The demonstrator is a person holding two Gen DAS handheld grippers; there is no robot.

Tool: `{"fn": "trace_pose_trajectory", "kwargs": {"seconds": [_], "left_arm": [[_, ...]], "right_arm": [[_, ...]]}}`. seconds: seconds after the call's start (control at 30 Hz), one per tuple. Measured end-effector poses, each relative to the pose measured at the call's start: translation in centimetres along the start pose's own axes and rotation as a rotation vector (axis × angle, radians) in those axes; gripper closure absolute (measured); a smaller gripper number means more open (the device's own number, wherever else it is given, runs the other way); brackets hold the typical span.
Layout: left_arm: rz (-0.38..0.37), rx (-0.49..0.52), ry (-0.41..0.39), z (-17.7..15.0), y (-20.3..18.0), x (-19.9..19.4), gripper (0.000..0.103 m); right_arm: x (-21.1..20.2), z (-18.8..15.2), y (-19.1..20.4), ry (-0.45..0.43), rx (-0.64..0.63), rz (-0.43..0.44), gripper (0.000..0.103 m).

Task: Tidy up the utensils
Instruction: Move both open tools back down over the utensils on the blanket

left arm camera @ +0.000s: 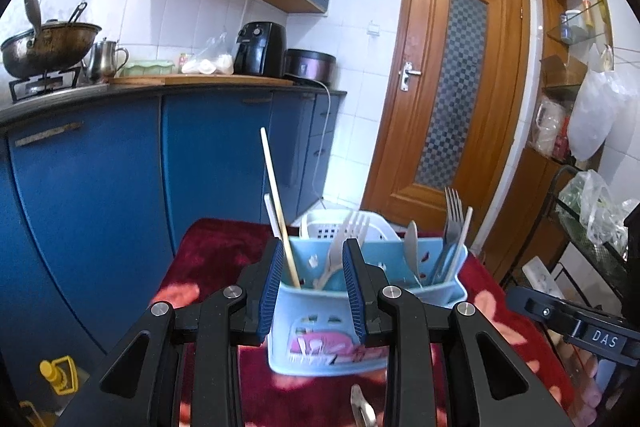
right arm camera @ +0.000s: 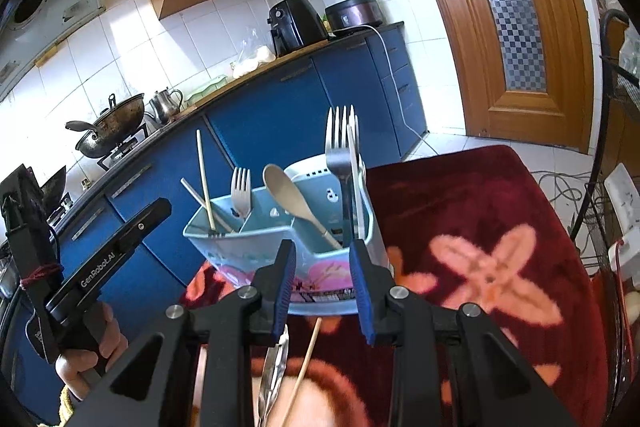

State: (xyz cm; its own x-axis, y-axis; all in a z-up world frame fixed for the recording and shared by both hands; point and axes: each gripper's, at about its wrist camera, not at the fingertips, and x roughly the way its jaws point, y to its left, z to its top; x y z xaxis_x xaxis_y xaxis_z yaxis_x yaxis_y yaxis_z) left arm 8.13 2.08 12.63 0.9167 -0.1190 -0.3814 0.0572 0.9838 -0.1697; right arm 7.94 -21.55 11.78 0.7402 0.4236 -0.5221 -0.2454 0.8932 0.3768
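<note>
A: Where is the blue caddy [right arm camera: 280, 247]?

B: On the red cloth [right arm camera: 480, 219], holding forks and a spoon. A chopstick [right arm camera: 306, 367] lies loose in front.

A: Are the fingers holding anything?

B: No. The left gripper [left arm camera: 312, 291] and right gripper [right arm camera: 322, 287] are both parted and empty. I'd go down slowly and pinch the chopstick's middle.

I see, off-task: wok [left arm camera: 48, 45] on the gas stove [left arm camera: 42, 83]; steel kettle [left arm camera: 105, 59] beside it; black air fryer [left arm camera: 260, 49] and rice cooker [left arm camera: 310, 65] on the counter; blue cabinets [left arm camera: 100, 187]; wooden door [left arm camera: 452, 87]; red floral cloth [right arm camera: 500, 247].
</note>
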Motion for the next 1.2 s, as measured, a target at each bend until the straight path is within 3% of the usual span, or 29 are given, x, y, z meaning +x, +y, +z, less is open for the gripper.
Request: {"fn": "trace_pose_trajectory", "kwargs": {"seconds": [0.67,1.2], "left_arm": [[-0.009,-0.021,0.148,-4.1,0.1,-1.0,0.072],[-0.007,-0.044,0.294,-7.7,0.4,0.7,0.072]], "right_arm": [[-0.9,-4.1,-2.7,0.07,0.086,-0.024,0.072],[0.1,-6.9,-4.9,0.146,0.139,-0.056,0.072]]}}
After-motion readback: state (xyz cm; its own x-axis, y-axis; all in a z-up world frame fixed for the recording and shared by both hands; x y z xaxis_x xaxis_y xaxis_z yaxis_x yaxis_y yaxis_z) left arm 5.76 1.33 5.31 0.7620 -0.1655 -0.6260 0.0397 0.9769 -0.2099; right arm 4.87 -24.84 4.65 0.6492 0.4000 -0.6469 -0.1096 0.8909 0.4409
